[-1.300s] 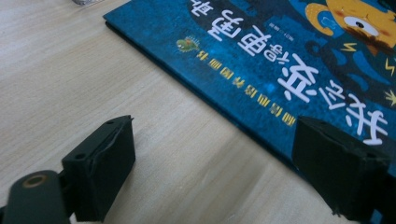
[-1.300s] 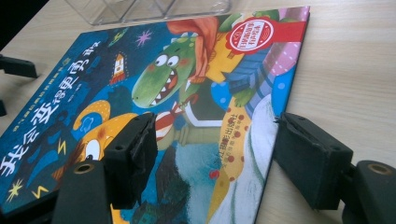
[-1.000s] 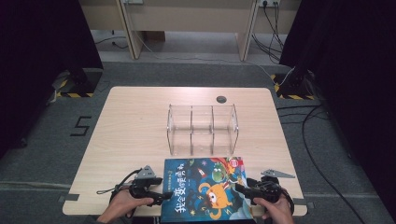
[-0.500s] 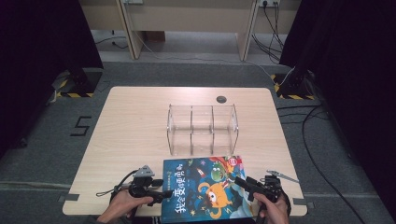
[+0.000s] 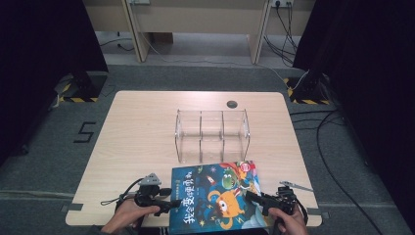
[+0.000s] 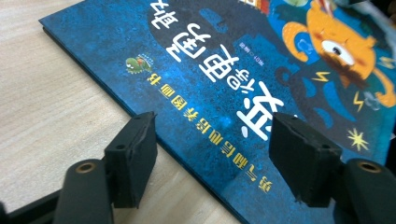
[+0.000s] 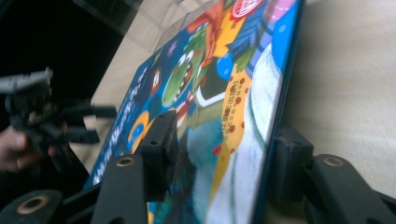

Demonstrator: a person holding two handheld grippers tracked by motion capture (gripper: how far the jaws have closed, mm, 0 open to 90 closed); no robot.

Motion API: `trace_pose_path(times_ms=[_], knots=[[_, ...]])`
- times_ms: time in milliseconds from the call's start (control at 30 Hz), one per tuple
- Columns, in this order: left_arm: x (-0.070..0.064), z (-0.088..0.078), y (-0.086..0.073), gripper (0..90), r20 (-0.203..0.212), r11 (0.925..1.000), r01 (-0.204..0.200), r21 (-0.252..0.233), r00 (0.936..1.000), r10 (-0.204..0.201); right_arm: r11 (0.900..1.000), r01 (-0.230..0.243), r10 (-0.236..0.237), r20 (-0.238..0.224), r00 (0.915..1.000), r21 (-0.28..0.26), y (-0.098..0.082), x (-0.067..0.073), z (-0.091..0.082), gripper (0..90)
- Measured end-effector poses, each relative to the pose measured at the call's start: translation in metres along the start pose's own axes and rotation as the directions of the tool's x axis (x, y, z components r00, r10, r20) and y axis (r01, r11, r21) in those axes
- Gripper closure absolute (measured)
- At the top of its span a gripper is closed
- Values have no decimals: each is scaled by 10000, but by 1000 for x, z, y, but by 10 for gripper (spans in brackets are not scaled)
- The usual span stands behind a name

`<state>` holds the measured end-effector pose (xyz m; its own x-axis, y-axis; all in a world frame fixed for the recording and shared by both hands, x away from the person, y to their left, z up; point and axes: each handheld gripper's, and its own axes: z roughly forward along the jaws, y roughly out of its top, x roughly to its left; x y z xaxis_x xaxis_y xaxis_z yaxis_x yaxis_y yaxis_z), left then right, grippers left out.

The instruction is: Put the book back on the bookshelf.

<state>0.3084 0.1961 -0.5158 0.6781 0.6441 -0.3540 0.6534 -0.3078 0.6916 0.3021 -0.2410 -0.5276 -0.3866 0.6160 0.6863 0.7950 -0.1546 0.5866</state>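
A blue picture book (image 5: 215, 196) with an orange cartoon creature lies on the wooden table (image 5: 137, 137) near its front edge. My left gripper (image 5: 170, 199) is at the book's left edge, held by a hand. Its jaws stand open, one over the table and one over the cover (image 6: 224, 79). My right gripper (image 5: 252, 198) is at the book's right edge. In the right gripper view it (image 7: 224, 135) stands open with the book's edge (image 7: 275, 107) between its jaws, one over the cover and one on the outer side. The left gripper (image 7: 56, 121) shows farther off there.
A clear acrylic organiser (image 5: 213, 134) with three compartments stands just behind the book, mid-table. A dark round grommet (image 5: 232, 104) sits near the far edge. Cables (image 5: 337, 161) trail on the floor to the right, and black curtains hang on both sides.
My right gripper has turned and moved left onto the book's right edge. The left gripper and the book have hardly moved.
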Motion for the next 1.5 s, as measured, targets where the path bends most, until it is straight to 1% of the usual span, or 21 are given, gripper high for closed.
trace_pose_path(times_ms=[67, 133, 167, 200, 233, 267, 433, 467, 567, 733, 900, 1000, 1033, 1133, 1200, 1233, 1267, 1300, 1333, 1433, 1500], knots=[[-1, 0, 0, 278, -141, 9999, -134, 3, 9998, 134, 9975, 703, -703, -150, 9974, 28, 2, 2, -2, 553], [-1, 0, -1, 265, -200, 9998, -180, -4, 9996, 180, 9956, 935, -934, -431, 9947, 6, 3, 4, -4, 558], [0, 0, -1, 265, -162, 9999, -165, -22, 9997, 165, 9871, 1601, -1601, -1004, 9820, -84, 6, 8, -8, 570], [0, 0, -1, 263, -162, 9999, -165, -22, 9997, 165, 9871, 1601, -1601, -1004, 9820, -84, 6, 8, -8, 570], [0, 0, -1, 263, -125, 9999, -77, -72, 9999, 76, 9789, 2018, -2043, -1261, 9708, -324, 6, 12, -11, 576], [0, -1, -1, 263, -121, 9999, -95, -85, 9999, 94, 9757, 2155, -2189, -1353, 9663, -390, 7, 13, -11, 577], [0, -1, -2, 260, -114, 9999, -145, -79, 9998, 144, 9645, 2568, -2630, -1365, 9551, -618, 7, 17, -12, 576], [0, 0, -1, 252, -106, 9999, -152, -74, 9998, 151, 9540, 2887, -2974, -1361, 9450, -806, 8, 19, -13, 575], [0, 0, -2, 246, -107, 9998, -212, -61, 9997, 211, 9407, 3264, -3365, -1305, 9326, -928, 9, 22, -14, 572], [0, 0, -1, 245, -238, 9996, -282, 6, 9993, 283, 9318, 3478, -3591, -1263, 9247, -1035, 9, 24, -15, 570], [1, -1, 0, 235, -243, 9999, -131, -27, 9996, 130, 9081, 4000, -4133, -1118, 9037, -1241, 9, 29, -18, 567], [1, 0, 0, 221, -217, 10000, -81, -43, 9997, 80, 9022, 4112, -4251, -1075, 8987, -1299, 9, 30, -20, 565], [2, 0, 1, 216, -153, 10000, 6, -34, 9999, -6, 8920, 4300, -4450, -1033, 8896, -1395, 10, 31, -21, 564], [2, 0, 1, 203, -115, 9999, 164, -20, 9998, -164, 8745, 4599, -4766, -970, 8738, -1538, 10, 33, -23, 561], [2, -1, 1, 191, -78, 9997, 237, -18, 9997, -237, 8702, 4663, -4838, -970, 8698, -1587, 11, 34, -24, 560], [3, -1, 2, 182, -39, 9993, 371, -12, 9993, -371, 8539, 4925, -5113, -947, 8542, -1683, 12, 35, -25, 560], [3, -1, 2, 174, -39, 9993, 371, -12, 9993, -371, 8539, 4925, -5113, -947, 8542, -1683, 12, 35, -25, 560], [4, -1, 2, 174, -13, 9992, 401, 3, 9992, -401, 8462, 5039, -5232, -905, 8474, -1735, 12, 36, -25, 559], [4, -1, 2, 160, 28, 9989, 464, 9, 9989, -464, 8328, 5230, -5438, -913, 8342, -1816, 12, 38, -27, 559], [4, 0, 3, 149, 77, 9989, 479, 9, 9988, -479, 8195, 5401, -5622, -862, 8225, -1916, 13, 39, -27, 556], [5, 0, 3, 142, 209, 9985, 540, 22, 9983, -541, 8052, 5575, -5814, -841, 8093, -2020, 14, 39, -28, 555]])
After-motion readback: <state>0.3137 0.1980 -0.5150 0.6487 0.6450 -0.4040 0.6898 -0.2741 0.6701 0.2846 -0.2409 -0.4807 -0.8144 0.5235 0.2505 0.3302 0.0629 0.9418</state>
